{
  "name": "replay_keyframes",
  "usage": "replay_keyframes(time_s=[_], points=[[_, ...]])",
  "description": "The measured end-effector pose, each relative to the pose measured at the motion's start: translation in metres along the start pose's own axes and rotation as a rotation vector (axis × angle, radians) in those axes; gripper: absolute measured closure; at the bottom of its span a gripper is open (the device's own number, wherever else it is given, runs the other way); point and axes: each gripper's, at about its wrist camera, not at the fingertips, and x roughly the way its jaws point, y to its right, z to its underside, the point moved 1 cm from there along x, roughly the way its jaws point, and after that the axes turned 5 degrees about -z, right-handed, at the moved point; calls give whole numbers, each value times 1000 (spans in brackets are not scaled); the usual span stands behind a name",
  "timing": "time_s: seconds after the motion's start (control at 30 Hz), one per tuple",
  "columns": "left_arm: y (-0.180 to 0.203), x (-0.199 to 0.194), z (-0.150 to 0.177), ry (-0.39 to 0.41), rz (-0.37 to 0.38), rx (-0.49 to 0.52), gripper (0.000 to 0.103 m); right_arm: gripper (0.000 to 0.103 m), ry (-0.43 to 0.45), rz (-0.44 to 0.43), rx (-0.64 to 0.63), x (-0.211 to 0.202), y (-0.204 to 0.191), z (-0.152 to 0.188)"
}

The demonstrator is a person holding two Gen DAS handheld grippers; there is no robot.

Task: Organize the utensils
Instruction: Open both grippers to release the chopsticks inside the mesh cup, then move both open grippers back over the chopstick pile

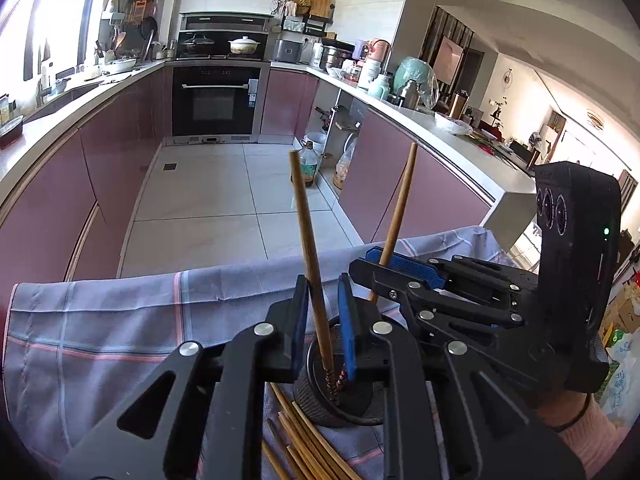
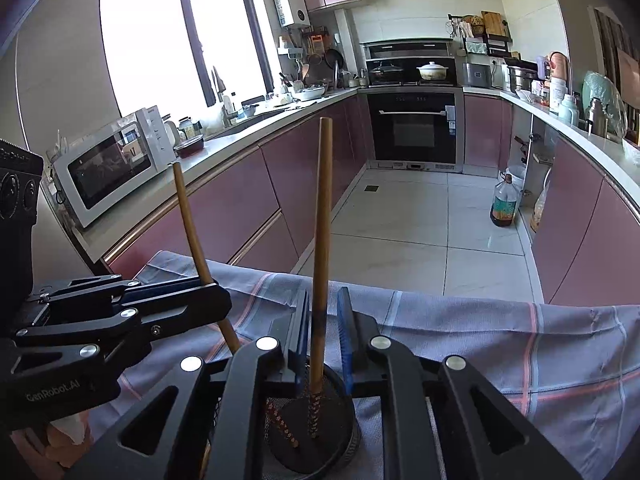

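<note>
– On the left wrist's side, what was between the fingers?

– One wooden chopstick. It stood nearly upright, patterned tip down in the black mesh holder. The left gripper had its jaws slightly spread around the shaft. The stick ran close by the left blue pad and well clear of the right one, so nothing pinched it.

– And the other tool?

– The right gripper came in from the right, with a pink sleeve behind it. A second chopstick rose through its fingertips, leaning right. I could not tell its jaw state from that angle.

– Was there room around the holder?

– Little on the near side, where loose chopsticks lay on the checked cloth just beside the holder. The cloth's far edge dropped off to open tiled floor, which ran between pink cabinets with an oil bottle at the right.

– What did the right wrist's view show?

– The right gripper was parted too. Its chopstick stood between the pads with a gap on each side, foot on the floor of the holder. The left gripper reached in from the left around the other chopstick, which slanted into the same holder.

– And the edges there?

– The cloth spread bare to the right, with its hem sagging over the far edge. Beyond it were the floor, the oil bottle and a microwave on the left counter.
</note>
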Motion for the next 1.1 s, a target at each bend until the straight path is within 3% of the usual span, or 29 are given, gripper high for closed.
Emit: replay_keyframes(time_s=[0.1, 0.23, 0.53, 0.77, 0.93, 1.1], points=[[-4, 5, 1, 3, -16, -13, 75, 73, 12, 15, 14, -1, 2, 0], [-13, 5, 8, 16, -40, -23, 71, 69, 33, 26, 15, -7, 5, 1], [-28, -26, 31, 92, -121, -40, 62, 68, 101, 25, 22, -37, 10, 7], [-30, -62, 64, 129, -184, -11, 51, 62, 181, -48, -44, -88, -11, 27], [-36, -74, 103, 95, -223, -2, 49, 62, 145, -108, -115, -102, -32, 52], [-40, -70, 141, 14, -223, -9, 47, 62, 37, -145, -127, -89, -42, 86]])
